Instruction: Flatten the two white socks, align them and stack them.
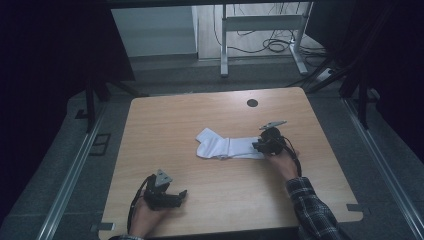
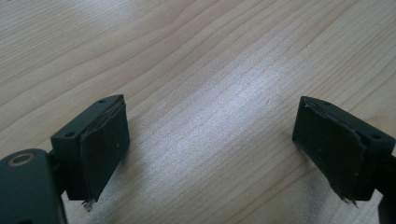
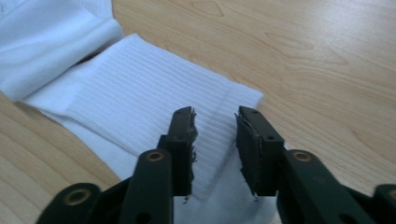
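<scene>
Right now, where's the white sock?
In the high view the white sock lies flat near the middle of the wooden table, slightly right of centre, its ribbed cuff end under the right claw.

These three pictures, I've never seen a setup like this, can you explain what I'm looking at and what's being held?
A person sits at a wooden table with a hand-held two-jaw gripper in each hand. The high view looks down from above. The other two come from cameras riding on each gripper, looking along its black jaws. White socks lie mid-table. The right gripper hangs over the ribbed cuff end, jaws a little apart with the cloth showing between them; the pads do not seem to pinch it. The left gripper rests near the table's front edge, jaws wide open over bare wood, holding nothing.
</scene>
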Tool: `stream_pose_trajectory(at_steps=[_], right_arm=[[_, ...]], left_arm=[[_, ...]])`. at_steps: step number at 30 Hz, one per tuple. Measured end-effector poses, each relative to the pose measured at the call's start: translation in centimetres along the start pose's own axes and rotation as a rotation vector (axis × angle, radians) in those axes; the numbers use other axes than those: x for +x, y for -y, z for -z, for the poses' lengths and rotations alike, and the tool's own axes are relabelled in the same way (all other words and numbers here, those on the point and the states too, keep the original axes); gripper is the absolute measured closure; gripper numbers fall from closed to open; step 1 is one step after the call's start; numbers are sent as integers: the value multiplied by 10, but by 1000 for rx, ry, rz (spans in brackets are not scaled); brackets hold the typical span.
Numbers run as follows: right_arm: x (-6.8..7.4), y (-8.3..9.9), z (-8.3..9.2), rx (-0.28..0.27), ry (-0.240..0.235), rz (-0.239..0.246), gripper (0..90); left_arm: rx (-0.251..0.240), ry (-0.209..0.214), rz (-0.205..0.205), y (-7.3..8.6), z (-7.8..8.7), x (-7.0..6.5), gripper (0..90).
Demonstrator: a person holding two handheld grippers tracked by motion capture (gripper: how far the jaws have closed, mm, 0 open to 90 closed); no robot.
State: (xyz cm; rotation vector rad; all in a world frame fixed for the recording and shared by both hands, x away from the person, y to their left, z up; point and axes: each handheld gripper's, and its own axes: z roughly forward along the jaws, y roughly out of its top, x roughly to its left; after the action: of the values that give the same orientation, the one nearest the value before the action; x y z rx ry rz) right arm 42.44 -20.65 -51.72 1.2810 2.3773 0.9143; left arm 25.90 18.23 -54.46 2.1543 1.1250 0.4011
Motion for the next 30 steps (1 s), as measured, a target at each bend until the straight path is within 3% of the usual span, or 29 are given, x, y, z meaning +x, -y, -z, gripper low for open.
stream_pose_trajectory(at_steps=[2,6,7,13,23,30], right_arm=[[0,2,-4,10,11,11,643],[1,4,-6,6,11,3,746],[3,4,-6,9,11,9,806],[7,1,2,0,22,39,824],[6,-19,50,-55,1,55,825],[21,-39,79,-77,-29,105,829]], left_arm=[[0,0,0,0,0,0,108],[0,0,0,0,0,0,108],[0,0,0,0,0,0,109],[0,1,0,0,0,0,108],[1,0,-1,0,0,0,108],[1,0,-5,0,0,0,108]])
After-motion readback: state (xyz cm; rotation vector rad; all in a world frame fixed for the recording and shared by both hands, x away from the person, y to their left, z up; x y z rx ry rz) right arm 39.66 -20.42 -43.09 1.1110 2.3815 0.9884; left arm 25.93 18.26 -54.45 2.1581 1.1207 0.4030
